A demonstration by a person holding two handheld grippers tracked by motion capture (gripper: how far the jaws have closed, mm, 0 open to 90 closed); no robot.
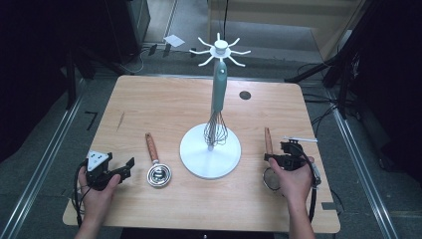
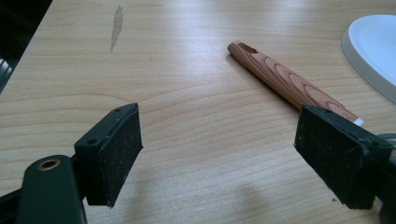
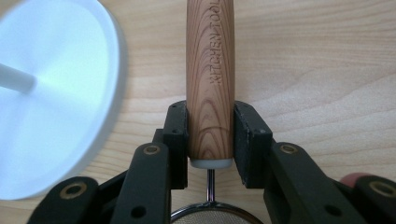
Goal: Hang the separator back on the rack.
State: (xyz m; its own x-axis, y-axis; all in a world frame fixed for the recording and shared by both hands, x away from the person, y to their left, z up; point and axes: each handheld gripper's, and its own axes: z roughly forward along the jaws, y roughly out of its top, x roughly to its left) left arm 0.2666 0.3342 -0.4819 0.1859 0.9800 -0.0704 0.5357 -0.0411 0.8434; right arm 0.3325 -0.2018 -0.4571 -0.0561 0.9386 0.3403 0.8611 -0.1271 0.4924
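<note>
Right gripper view: right gripper [image 3: 211, 140] fingers clenched on strainer handle [image 3: 211, 79] lying on worktop [image 3: 317, 70], unhung; whisk [image 1: 217, 107] already hangs on rack [image 1: 210, 157]; left gripper [image 2: 233, 154] released.

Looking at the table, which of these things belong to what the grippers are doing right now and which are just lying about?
In use:
- right gripper, shut on the wooden-handled strainer
- white hook stand, probably where the strainer will hang

Lying about:
- teal whisk, already hanging on the stand
- wooden-handled measuring cup, near the open left gripper
</note>
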